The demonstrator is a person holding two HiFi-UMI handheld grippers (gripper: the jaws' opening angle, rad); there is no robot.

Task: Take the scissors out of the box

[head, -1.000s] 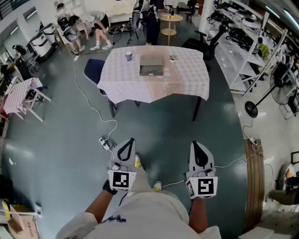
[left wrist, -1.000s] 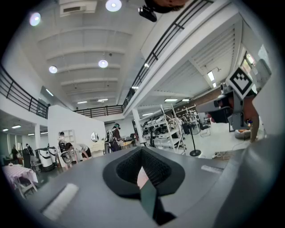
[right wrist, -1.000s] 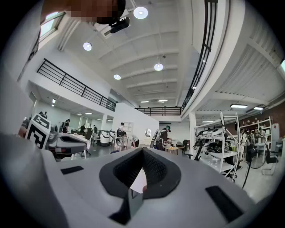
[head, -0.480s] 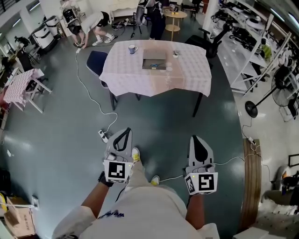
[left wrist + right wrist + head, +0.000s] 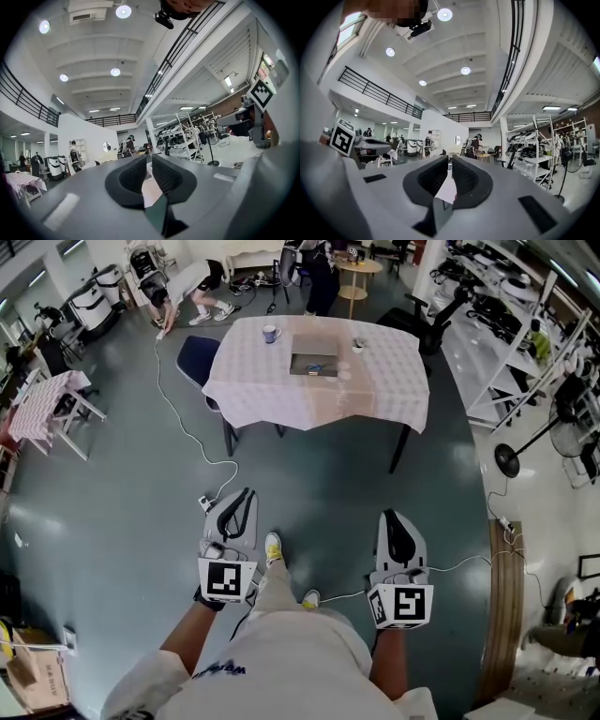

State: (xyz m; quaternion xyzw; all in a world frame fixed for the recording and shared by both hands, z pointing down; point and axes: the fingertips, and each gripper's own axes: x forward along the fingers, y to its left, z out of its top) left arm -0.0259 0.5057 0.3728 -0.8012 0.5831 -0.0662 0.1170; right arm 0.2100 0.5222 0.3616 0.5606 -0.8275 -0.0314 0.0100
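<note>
While the left gripper [image 5: 247,493] and the right gripper [image 5: 395,515] are held out level, close in front of the person, both pairs of jaws have just been opening a tiny crack (nothing sits between them). Far ahead, one box [image 5: 314,357] rests on one tabletop [image 5: 319,404]. The scissors [image 5: 315,367] inside are only a small blue speck.

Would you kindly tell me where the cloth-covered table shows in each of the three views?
Head view: the table, top centre, far across the floor.
Left gripper view: low centre, a pale sliver, apparently its cloth, between the left gripper's jaws, just opening, nothing held.
Right gripper view: same spot, between the right gripper's jaws, likewise just opening, empty.
Shared landmark: the white shelving rack, right of the table everywhere.
</note>
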